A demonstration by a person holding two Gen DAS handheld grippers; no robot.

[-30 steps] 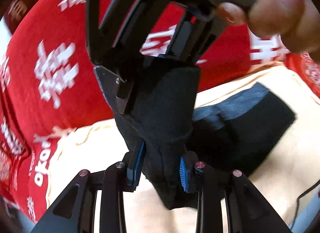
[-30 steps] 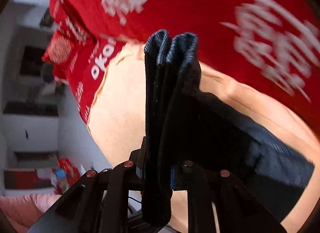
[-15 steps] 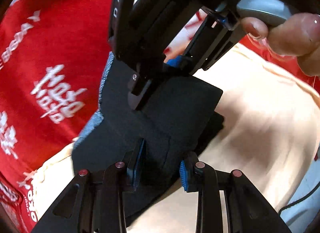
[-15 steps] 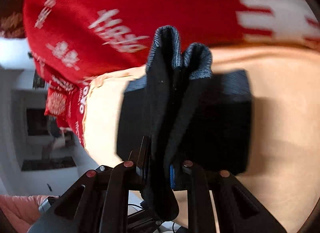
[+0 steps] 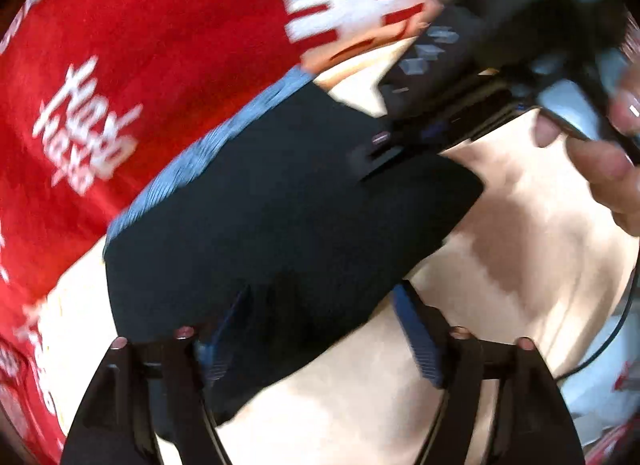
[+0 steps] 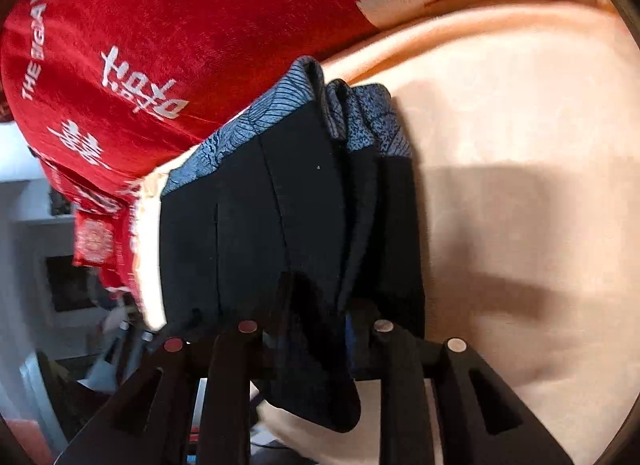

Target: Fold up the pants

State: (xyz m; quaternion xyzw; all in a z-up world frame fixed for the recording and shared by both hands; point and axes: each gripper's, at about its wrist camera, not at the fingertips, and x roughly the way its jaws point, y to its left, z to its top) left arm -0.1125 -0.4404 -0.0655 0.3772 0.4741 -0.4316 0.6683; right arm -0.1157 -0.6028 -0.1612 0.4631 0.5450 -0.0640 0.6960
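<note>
The black pants point(image 5: 280, 217) with a blue-grey patterned waistband lie folded in a compact stack on a cream cloth point(image 5: 500, 265). My left gripper point(image 5: 320, 329) has its blue pads spread wide, with the near edge of the stack lying loose between them. My right gripper point(image 6: 316, 329) is shut on the near edge of the pants point(image 6: 304, 205), with the folded layers standing up between its fingers. In the left wrist view the right gripper's body point(image 5: 460, 105) sits at the far edge of the stack, held by a hand point(image 5: 608, 169).
A red blanket with white lettering point(image 5: 120, 65) covers the surface beyond the cream cloth, and it also shows in the right wrist view point(image 6: 160, 45). A dark cable point(image 5: 608, 345) runs at the right edge. Room furniture point(image 6: 60, 285) shows at the left of the right wrist view.
The pants have come down flat onto the cream cloth. My left gripper's pads have spread apart and let go of the fabric. The right gripper still grips the fold.
</note>
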